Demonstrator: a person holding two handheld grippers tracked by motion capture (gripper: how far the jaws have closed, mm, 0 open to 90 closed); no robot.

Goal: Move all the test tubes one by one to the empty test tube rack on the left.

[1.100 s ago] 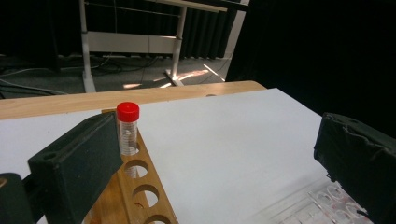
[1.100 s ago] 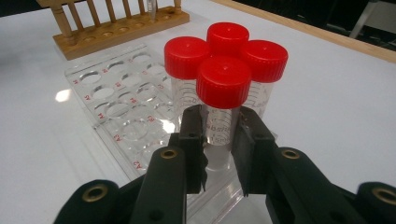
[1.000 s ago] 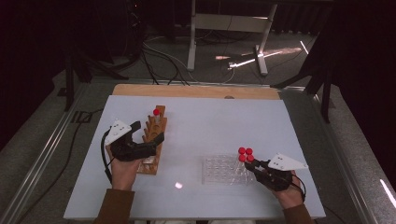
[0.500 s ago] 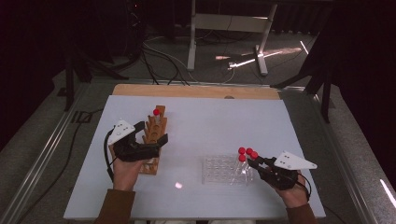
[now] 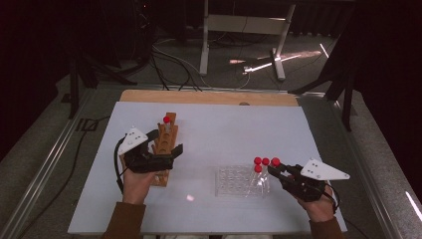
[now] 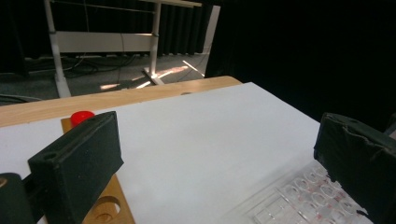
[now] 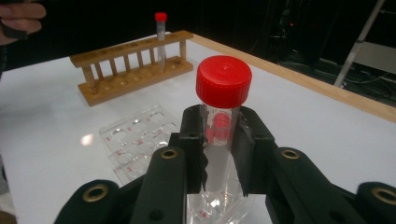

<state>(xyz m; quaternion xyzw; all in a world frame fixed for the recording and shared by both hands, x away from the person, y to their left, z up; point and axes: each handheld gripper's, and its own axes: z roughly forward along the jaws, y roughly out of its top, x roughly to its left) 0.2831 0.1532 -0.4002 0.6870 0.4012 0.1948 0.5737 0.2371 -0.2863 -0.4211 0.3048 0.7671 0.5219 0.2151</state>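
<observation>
One red-capped tube (image 7: 160,37) is already seated upright in the wooden rack (image 5: 163,145), in a hole at the rack's far end, toward the far-left part of the white table (image 5: 239,124); the remaining holes of the rack appear unfilled. A second tube (image 7: 221,116) is clamped just below its red cap between the pads of the right gripper (image 5: 276,170), held upright above the clear plastic tray (image 5: 234,181), which lies near the table's near edge, right of the middle. In the high view three more red caps (image 5: 262,162) are seen clustered at the tray's right end, so further tubes are judged to be waiting there. The transfer from tray to rack is therefore judged to be at an early stage: one tube placed, one gripped and apparently lifted clear or nearly clear of the tray, and several left. The left gripper (image 5: 169,149) is held with its jaws wide apart and nothing between them, over the near part of the rack, at the table's left side; it is judged to be standing by to steady the rack. What is left for the gripped tube is the carry across to the rack and the lowering into a free hole.
</observation>
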